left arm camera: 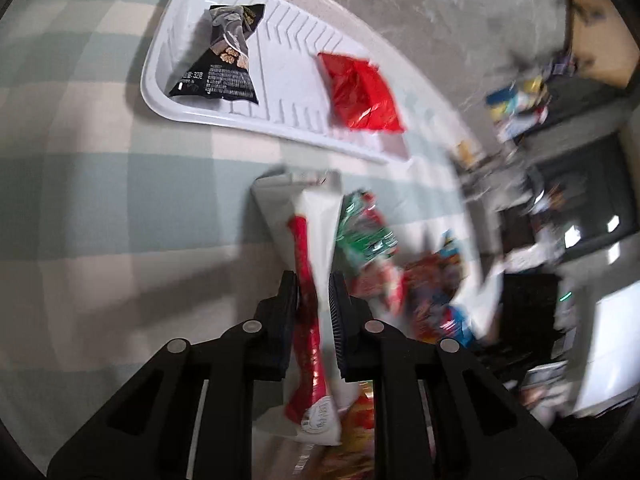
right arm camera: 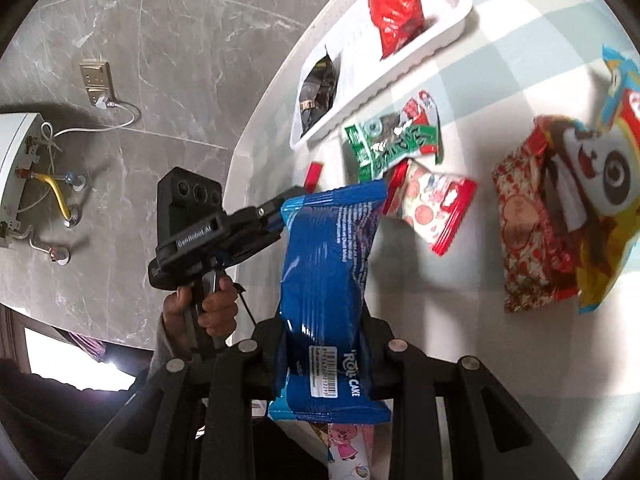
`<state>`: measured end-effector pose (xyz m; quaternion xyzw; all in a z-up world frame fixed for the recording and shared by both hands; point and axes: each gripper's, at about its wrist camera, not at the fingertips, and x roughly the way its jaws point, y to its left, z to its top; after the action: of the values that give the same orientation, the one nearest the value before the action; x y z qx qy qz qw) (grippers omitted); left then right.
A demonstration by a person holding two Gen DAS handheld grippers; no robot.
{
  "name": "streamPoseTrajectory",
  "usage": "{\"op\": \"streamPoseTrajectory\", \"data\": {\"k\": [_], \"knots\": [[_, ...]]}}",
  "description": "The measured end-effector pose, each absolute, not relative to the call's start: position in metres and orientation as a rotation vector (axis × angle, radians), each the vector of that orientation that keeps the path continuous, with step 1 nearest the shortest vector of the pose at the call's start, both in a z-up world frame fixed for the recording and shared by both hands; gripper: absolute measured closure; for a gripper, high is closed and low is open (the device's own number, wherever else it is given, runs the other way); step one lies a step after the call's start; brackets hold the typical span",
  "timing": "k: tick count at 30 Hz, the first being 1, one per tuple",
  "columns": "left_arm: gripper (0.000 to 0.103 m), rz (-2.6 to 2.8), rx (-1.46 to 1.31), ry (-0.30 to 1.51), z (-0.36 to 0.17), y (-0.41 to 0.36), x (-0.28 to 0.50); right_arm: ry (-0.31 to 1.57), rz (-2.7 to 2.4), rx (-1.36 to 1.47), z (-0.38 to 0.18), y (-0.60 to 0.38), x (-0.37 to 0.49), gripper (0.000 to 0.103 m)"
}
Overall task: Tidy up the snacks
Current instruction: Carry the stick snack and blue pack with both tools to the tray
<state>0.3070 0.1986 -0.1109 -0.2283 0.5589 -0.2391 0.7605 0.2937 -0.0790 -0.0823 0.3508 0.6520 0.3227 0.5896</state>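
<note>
Gripping snack packets [left arm camera: 312,264] [right arm camera: 328,280] — both jaws.

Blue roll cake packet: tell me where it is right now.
In the right wrist view the blue roll cake packet stands centre frame, clamped in the right tongs, above the checked tablecloth.

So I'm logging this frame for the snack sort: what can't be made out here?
- Left wrist view: loose snacks right of the left claw smeared by motion blur; brands unreadable.
- Left wrist view: white-and-red packet, lower end cut off behind the claw.
- Right wrist view: pink packet hidden under the blue roll cake pack.
- Right wrist view: black packet, print too small.
</note>
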Motion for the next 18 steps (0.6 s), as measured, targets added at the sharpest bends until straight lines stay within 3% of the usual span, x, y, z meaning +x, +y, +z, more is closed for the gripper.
{"op": "streamPoseTrajectory", "data": {"k": [8, 10, 18], "knots": [[0.085, -0.481, -0.054, 1.214, -0.101, 0.149, 0.294, 1.533, 0.740, 0.712, -0.079, -0.054, 0.286, 0.073], [0.080, -0.476, 0.009, 1.226, -0.105, 0.139, 0.293, 1.535, 0.738, 0.701, -0.079, -0.053, 0.287, 0.073], [0.078, -0.459, 0.224, 1.188, -0.107, 0.115, 0.283, 1.534, 0.719, 0.680, -0.078, -0.054, 0.285, 0.073]]}}
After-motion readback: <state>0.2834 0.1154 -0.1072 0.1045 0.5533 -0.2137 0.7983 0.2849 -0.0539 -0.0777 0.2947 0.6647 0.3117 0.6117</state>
